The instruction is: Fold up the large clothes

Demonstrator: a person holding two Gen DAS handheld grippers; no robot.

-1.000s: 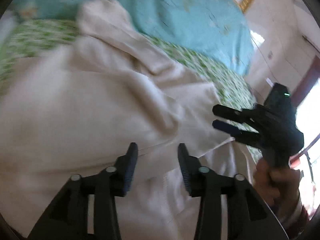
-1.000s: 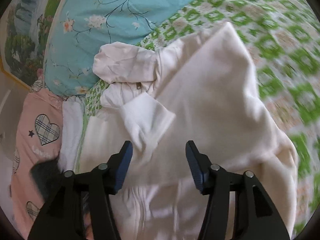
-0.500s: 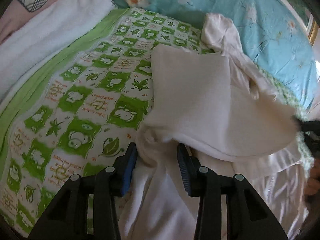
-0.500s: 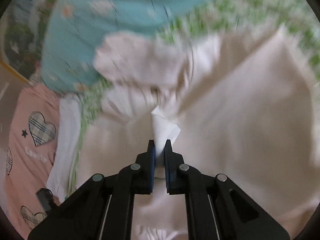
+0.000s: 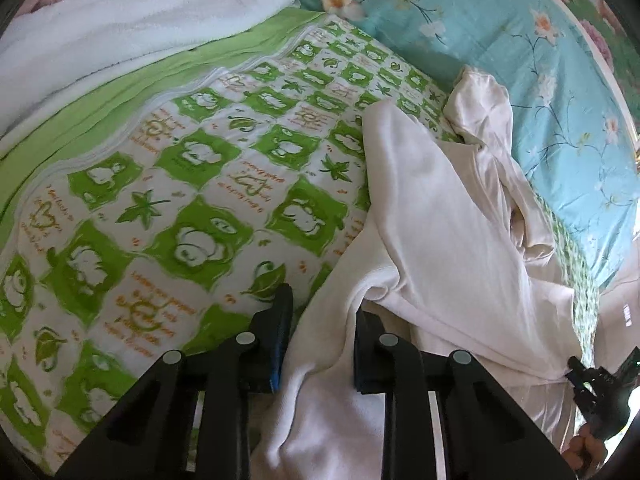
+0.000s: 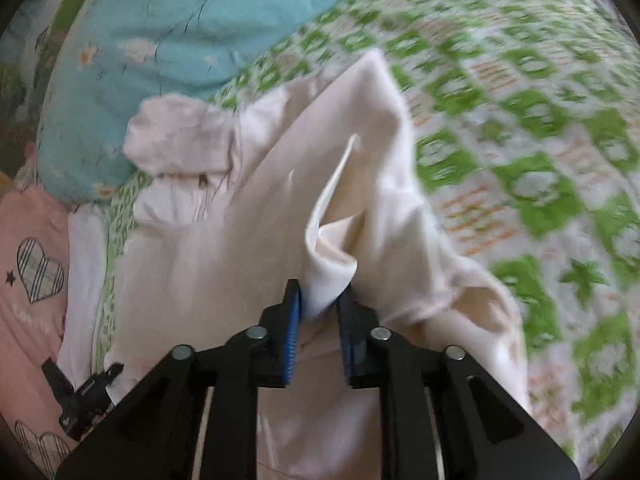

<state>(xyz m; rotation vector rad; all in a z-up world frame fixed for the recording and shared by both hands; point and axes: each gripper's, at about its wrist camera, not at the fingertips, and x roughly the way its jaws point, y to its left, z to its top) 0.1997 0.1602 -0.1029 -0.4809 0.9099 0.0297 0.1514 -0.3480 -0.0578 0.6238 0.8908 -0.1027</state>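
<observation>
My left gripper [image 5: 320, 340]: closing, cream garment [image 5: 440, 220] edge between its jaws.
My right gripper [image 6: 318, 316]: opening, fold between.
Garment: on green-checked bedsheet [image 5: 180, 200].
Around: blue floral pillow [image 5: 500, 40], white towel [image 5: 120, 20].

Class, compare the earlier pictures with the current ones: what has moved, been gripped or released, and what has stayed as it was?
The left gripper swung from over the cream garment to its edge beside the green patterned sheet; its jaws are closing around a fold. The right gripper, open at first, pinched a flap, lifted it, and is now opening with cloth between its jaws. The blue floral pillow stayed put.
</observation>
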